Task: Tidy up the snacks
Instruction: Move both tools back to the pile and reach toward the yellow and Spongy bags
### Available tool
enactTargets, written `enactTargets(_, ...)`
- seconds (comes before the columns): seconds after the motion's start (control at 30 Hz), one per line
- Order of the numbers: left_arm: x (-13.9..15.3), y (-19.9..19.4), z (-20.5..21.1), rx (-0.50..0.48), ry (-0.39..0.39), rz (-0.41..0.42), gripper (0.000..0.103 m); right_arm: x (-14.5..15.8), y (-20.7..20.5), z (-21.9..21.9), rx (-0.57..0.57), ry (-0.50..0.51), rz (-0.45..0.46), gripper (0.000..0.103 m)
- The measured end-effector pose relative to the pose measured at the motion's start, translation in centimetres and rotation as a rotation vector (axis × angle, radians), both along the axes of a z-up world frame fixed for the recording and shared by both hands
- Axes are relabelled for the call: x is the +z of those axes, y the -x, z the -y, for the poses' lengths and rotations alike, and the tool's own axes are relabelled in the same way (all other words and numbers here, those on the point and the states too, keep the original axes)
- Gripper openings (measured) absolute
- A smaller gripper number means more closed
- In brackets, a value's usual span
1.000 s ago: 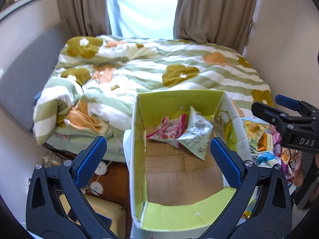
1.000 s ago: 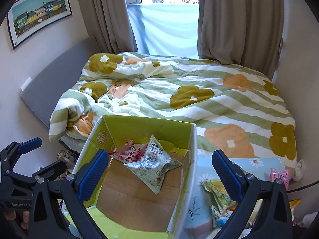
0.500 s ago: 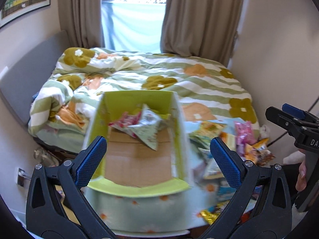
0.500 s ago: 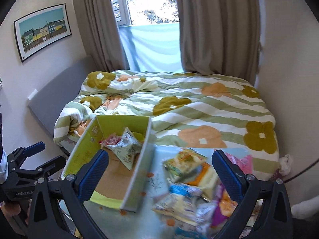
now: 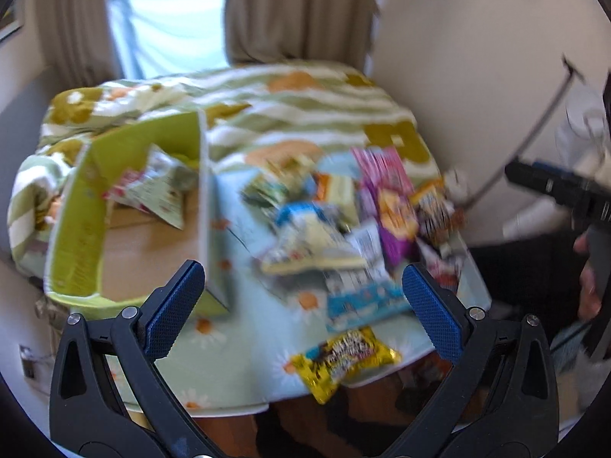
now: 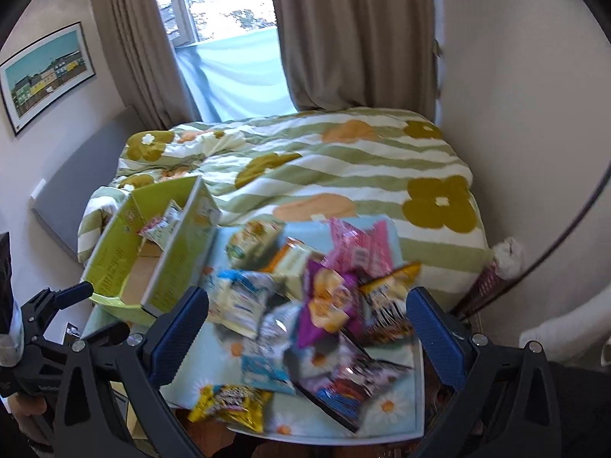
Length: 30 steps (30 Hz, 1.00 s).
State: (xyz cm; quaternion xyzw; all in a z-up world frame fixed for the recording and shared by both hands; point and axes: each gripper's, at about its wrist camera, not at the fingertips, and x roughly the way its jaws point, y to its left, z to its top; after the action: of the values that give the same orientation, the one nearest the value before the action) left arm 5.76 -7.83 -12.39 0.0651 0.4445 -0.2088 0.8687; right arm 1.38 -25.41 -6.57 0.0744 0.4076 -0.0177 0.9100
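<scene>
A green cardboard box (image 5: 76, 229) (image 6: 114, 252) stands at the left of a small table with a pale blue daisy cloth (image 5: 236, 339) (image 6: 397, 408). Two snack packets (image 5: 156, 191) (image 6: 160, 225) lie at the box's far end. A pile of several snack packets (image 5: 343, 221) (image 6: 317, 297) covers the cloth to the right of the box, with a yellow packet (image 5: 343, 355) (image 6: 233, 404) nearest the front edge. My left gripper (image 5: 301, 301) is open and empty above the table's front. My right gripper (image 6: 309, 324) is open and empty over the pile.
A bed with a green striped flower duvet (image 6: 343, 164) lies right behind the table. Curtains and a window (image 6: 236, 38) are at the back, a wall (image 6: 515, 95) on the right. A dark cable (image 6: 565, 236) hangs at the right.
Both views have swung right and back from the box. The snack pile now fills the middle of both views and the box sits to the left. Both grippers stay open.
</scene>
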Motion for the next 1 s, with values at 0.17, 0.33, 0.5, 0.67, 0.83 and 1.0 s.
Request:
enactTargets(0.17, -4.5, 0.8, 2.1, -0.148, -0.067, -0.088, 0.103, -3.3, 1.9, 2.6, -0.075, -0.031, -0.07, 0.103)
enactTargets(0.33, -9.3, 1.3, 3.8, -0.328, -0.133, -0.182, 0.103, -6.6, 2.7, 3.7, -0.171, -0.073, -0.126, 0.103)
enactTargets(0.5, -12.9, 0.9, 4.7, -0.433, -0.148, -0.268, 0.103, -10.1, 3.2, 3.8, -0.248, -0.106, -0.189, 0.103)
enactTargets(0.67, -15.8, 0.5, 5.4, -0.505, -0.172, -0.328, 0.102, -13.1, 3.3, 3.8, -0.307, -0.124, -0.248, 0.103)
enactTargets(0.83, -18.1, -0.4, 5.8, -0.541, -0.181, -0.4, 0.1, -15.2, 3.3, 3.9, -0.344, -0.146, -0.289, 0.103)
enactTargets(1.0, -19.7, -1.2, 6.3, -0.572, -0.178, -0.451, 0.089, -16.6, 2.8, 3.8, -0.368, -0.15, -0.316, 0.103)
